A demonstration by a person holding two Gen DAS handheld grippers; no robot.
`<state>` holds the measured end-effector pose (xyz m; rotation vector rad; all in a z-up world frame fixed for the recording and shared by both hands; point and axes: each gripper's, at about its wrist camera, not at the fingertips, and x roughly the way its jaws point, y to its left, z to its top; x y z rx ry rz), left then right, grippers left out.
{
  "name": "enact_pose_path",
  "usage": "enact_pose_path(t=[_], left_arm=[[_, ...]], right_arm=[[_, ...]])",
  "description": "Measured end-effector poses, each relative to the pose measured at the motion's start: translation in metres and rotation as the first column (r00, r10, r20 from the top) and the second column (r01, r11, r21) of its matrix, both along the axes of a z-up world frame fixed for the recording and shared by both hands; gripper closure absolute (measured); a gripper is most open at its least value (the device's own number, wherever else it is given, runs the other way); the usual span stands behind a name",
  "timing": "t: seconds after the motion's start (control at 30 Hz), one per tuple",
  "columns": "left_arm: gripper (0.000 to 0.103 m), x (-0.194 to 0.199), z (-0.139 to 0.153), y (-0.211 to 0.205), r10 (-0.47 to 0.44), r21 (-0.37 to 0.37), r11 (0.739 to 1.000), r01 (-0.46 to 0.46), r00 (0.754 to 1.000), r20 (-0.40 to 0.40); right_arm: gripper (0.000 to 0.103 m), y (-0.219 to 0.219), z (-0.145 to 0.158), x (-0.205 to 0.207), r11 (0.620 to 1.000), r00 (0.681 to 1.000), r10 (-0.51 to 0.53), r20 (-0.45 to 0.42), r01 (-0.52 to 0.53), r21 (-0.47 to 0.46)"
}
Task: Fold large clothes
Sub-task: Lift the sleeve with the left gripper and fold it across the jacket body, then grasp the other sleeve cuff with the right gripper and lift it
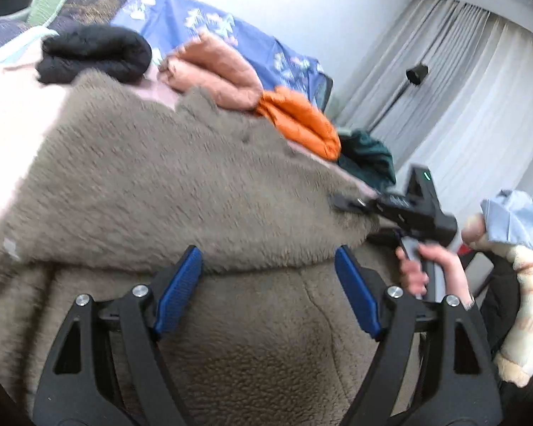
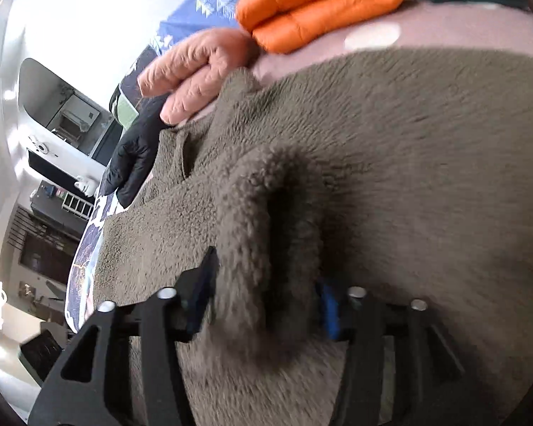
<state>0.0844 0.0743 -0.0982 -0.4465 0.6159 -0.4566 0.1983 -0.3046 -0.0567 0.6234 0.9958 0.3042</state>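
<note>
Folded orange jacket and pink jacket crowd the fleece's far edge.
</note>
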Motion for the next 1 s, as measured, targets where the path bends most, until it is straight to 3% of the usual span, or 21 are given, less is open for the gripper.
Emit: enact_pose_path(t=[0.17, 0.27, 0.37, 0.43, 0.5, 0.6, 0.73, 0.8, 0.87, 1.0], left_arm=[[0.023, -0.005, 0.013, 0.022, 0.070, -0.015, 0.997, -0.070, 0.997, 0.025], [0.023, -0.004, 0.014, 0.023, 0.069, -0.042, 0.997, -0.068, 0.997, 0.021], [0.022, -0.004, 0.011, 0.014, 0.044, -0.051, 0.998, -0.043, 0.999, 0.020], [0.022, -0.002, 0.008, 0.003, 0.019, -0.054, 0.998, -0.018, 1.000, 0.007], [0.022, -0.001, 0.008, -0.006, 0.000, -0.055, 0.999, 0.000, 1.000, 0.005], [0.022, -0.005, 0.012, -0.017, -0.020, -0.052, 0.998, 0.021, 1.000, 0.020], [0.022, -0.008, 0.014, -0.024, -0.027, -0.045, 0.999, 0.028, 0.999, 0.025], [0.022, -0.008, 0.013, -0.026, -0.025, -0.053, 0.998, 0.026, 1.000, 0.017], [0.022, -0.007, 0.012, -0.027, -0.027, -0.057, 0.998, 0.028, 1.000, 0.010], [0.022, -0.005, 0.010, -0.032, -0.033, -0.042, 0.999, 0.033, 0.999, 0.003]], right_arm=[[0.032, -0.046, 0.028, -0.054, 0.992, 0.987, -0.119, 0.104, 0.113, 0.061], [0.024, -0.073, 0.036, -0.089, 0.965, 0.954, -0.263, 0.141, 0.259, 0.046], [0.021, -0.127, 0.035, -0.152, 0.869, 0.852, -0.495, 0.174, 0.486, 0.092], [0.020, -0.161, 0.026, -0.190, 0.764, 0.747, -0.645, 0.162, 0.630, 0.137], [0.016, -0.190, 0.010, -0.223, 0.636, 0.631, -0.769, 0.104, 0.740, 0.217], [0.016, -0.218, -0.016, -0.253, 0.488, 0.506, -0.862, 0.014, 0.824, 0.288], [0.016, -0.224, -0.035, -0.258, 0.358, 0.368, -0.929, 0.031, 0.876, 0.324], [0.016, -0.230, -0.045, -0.267, 0.265, 0.273, -0.961, 0.033, 0.887, 0.379], [0.016, -0.240, -0.055, -0.269, 0.205, 0.218, -0.976, 0.014, 0.892, 0.404], [0.017, -0.258, -0.074, -0.251, 0.138, 0.166, -0.986, -0.032, 0.901, 0.412]])
